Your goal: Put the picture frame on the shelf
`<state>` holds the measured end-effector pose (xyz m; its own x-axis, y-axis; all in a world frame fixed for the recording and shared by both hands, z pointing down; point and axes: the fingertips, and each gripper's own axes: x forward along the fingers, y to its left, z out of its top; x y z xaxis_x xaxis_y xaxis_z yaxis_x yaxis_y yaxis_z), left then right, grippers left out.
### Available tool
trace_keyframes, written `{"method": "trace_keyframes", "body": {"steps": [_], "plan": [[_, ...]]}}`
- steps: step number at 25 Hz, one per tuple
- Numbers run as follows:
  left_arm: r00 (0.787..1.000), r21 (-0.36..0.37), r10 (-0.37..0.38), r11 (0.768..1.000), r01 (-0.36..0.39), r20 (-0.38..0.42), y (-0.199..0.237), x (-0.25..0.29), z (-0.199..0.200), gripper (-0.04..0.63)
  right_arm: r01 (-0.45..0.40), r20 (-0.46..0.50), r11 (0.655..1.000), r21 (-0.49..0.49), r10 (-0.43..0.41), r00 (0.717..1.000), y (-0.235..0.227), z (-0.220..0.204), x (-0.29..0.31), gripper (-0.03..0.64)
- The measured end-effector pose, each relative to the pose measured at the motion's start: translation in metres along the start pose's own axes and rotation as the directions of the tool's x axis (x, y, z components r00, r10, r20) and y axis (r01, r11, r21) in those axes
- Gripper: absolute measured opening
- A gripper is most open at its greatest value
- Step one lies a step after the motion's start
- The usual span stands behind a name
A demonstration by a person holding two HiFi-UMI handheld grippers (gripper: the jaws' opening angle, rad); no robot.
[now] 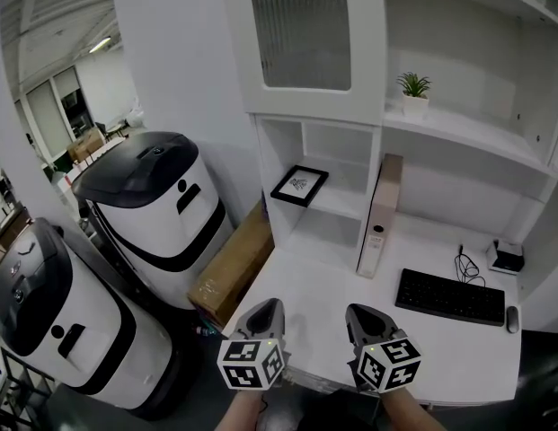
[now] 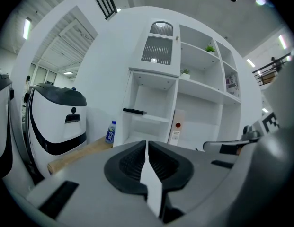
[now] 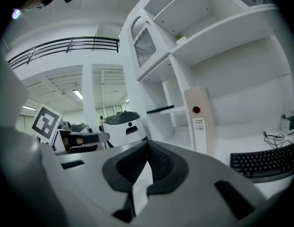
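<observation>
The black picture frame [image 1: 299, 185] lies flat on the middle shelf of the white shelving's left cubby [image 1: 337, 206]. It appears edge-on as a dark bar in the left gripper view [image 2: 134, 111] and in the right gripper view [image 3: 161, 109]. My left gripper [image 1: 270, 303] and right gripper [image 1: 357, 311] hover side by side over the white desk's [image 1: 319, 281] front edge, well short of the frame. Both point level toward the shelves. The left gripper's [image 2: 147, 143] jaws are pressed together with nothing between them, and so are the right gripper's [image 3: 147, 143].
A white binder [image 1: 379, 215] stands upright right of the cubby. A black keyboard [image 1: 449, 296], a mouse [image 1: 513, 319] and a cable with a small device [image 1: 506, 257] lie on the desk's right side. A potted plant [image 1: 413, 92] sits higher up. Two white-and-black machines [image 1: 153, 205] and a cardboard box [image 1: 238, 263] stand to the left.
</observation>
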<state>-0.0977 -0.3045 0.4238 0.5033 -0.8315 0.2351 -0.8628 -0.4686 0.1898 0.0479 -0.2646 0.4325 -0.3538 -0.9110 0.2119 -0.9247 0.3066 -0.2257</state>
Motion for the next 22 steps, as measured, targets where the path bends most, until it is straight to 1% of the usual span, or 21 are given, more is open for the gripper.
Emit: {"method": "trace_keyframes", "body": {"steps": [5,10,22], "plan": [[1.0,-0.009,-0.005,1.0,0.005,0.004,-0.0036,-0.0025,-0.0001,0.026,0.002,0.005,1.0,-0.007,-0.002,1.0,0.0024,0.001,-0.0047,0.0],[1.0,0.014,-0.01,1.0,0.01,0.011,-0.0083,-0.0032,0.0037,0.026,0.002,0.007,1.0,-0.007,-0.002,1.0,0.0017,0.0016,-0.0073,0.0],[1.0,0.029,-0.008,1.0,0.008,0.015,-0.009,-0.0002,0.0091,0.027,-0.015,0.0,1.0,0.001,0.015,1.0,-0.0012,0.0002,-0.0056,0.0]]}}
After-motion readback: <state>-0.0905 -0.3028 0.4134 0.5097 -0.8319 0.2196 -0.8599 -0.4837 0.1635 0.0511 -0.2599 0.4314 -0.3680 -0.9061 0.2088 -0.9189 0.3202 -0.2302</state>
